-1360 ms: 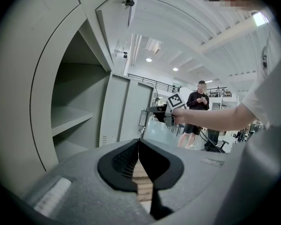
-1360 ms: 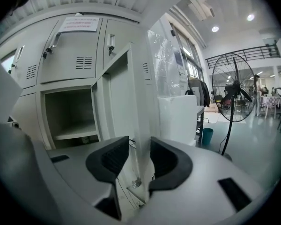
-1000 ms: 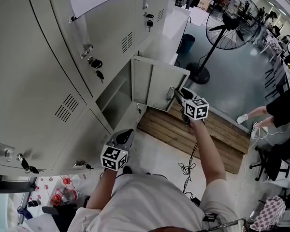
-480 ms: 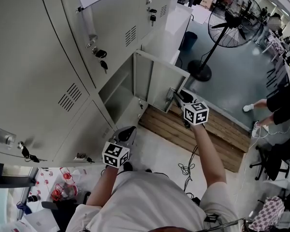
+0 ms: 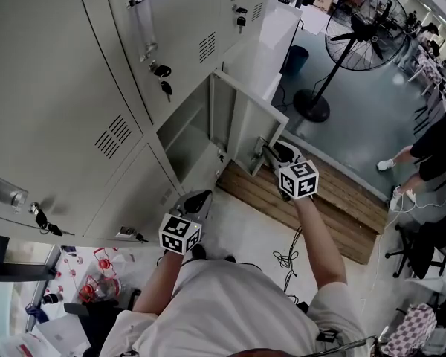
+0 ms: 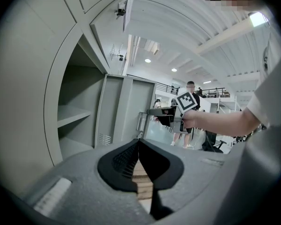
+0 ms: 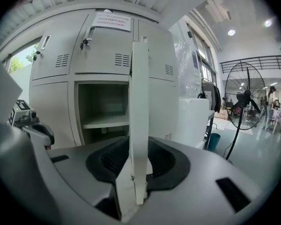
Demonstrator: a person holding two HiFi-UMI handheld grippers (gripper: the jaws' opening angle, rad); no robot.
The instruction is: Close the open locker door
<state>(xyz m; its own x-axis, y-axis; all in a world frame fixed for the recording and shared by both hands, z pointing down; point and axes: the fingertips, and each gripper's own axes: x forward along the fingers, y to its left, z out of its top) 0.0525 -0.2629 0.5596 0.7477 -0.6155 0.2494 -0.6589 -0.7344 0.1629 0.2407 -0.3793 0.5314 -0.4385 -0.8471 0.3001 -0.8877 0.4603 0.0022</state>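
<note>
1. Head view: the locker door (image 5: 245, 129) stands swung well out from its compartment in the bank of lockers (image 5: 74, 88). The right tongs (image 5: 270, 152) are at its free edge. The left tongs (image 5: 195, 201) hang low, well apart from the door, with nothing in them.
2. Left gripper view: the left tongs (image 6: 138, 146) are pressed together and empty. Beyond them is the open locker door (image 6: 126, 109), with the right tongs (image 6: 161, 112) at its edge.
3. Right gripper view: the right tongs (image 7: 139, 172) are set fairly wide and clamp the edge of the locker door (image 7: 139, 102), a pad on either face. The bare shelf (image 7: 105, 122) shows behind it.
4. Progress, as I judge it: the grip is made, but most of the swing shut and the final press home remain.
</note>
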